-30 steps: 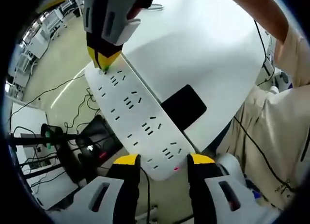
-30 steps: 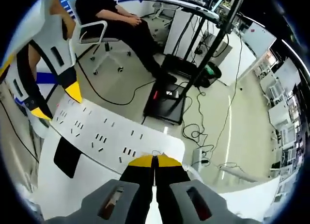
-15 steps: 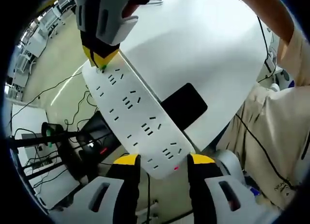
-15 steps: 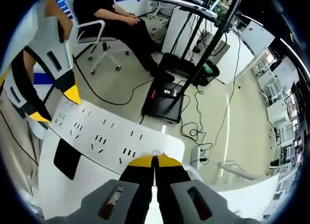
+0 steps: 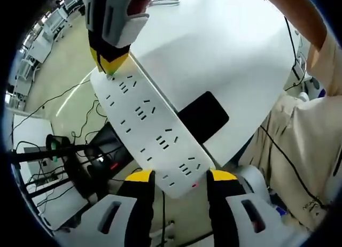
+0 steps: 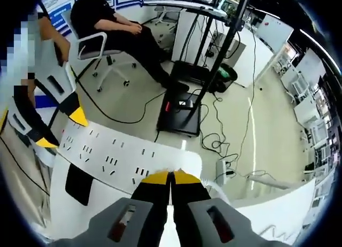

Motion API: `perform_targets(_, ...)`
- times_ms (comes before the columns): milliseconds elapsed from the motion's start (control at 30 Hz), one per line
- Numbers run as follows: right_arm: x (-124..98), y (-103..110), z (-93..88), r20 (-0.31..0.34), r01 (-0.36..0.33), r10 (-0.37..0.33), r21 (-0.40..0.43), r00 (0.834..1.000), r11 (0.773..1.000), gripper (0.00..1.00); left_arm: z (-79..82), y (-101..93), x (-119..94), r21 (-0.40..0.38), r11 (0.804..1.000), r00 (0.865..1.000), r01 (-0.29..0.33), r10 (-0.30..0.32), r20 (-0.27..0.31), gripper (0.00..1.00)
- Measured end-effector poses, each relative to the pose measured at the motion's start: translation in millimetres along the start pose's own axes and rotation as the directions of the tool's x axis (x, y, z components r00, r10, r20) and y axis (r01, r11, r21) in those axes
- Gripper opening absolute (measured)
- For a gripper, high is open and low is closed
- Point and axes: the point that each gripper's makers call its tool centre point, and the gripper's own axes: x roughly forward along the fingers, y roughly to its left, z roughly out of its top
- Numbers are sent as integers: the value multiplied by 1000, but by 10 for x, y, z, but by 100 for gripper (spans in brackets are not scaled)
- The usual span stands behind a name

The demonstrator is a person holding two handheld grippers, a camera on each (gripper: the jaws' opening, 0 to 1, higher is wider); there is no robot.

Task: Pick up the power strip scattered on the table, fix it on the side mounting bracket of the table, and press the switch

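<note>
A long white power strip (image 5: 149, 129) lies along the edge of the white table (image 5: 224, 49), several socket rows facing me and a small red light at its near end. My left gripper (image 5: 181, 176) has its yellow-tipped jaws on either side of that near end, closed on it. My right gripper (image 5: 109, 65) comes down from the top, shut, with its tips touching the strip's far end. In the right gripper view the shut right gripper (image 6: 171, 175) rests at one end of the power strip (image 6: 117, 151). The left gripper (image 6: 61, 129) straddles the other end.
A black rectangular pad (image 5: 203, 117) lies on the table beside the strip. Below the table edge stand a black equipment stand (image 6: 181, 110) and loose floor cables (image 6: 224, 145). A person sits on a chair (image 6: 101, 38) beyond. A beige sleeve and body (image 5: 299, 151) are at the right.
The right gripper's tips have shifted slightly up along the strip's far end, and the right view has tilted a little. The strip and left gripper stay put.
</note>
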Motion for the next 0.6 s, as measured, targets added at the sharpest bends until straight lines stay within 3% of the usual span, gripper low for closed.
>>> perform_targets(233,-1,-13,17,32,2,-3,32,999,999,0,-2,-2,-2,-1,1000,1000,-1,1,1,43)
perform_targets(400,-31,-17,44,92,-23,13,110,996,994,0,-1,-5,0,0,1000,1000,-2,2,5,43)
perform_targets(600,-127,-66,141,177,-12,-13,139,984,990,0,-1,-6,3,1,1000,1000,-2,2,-1,43)
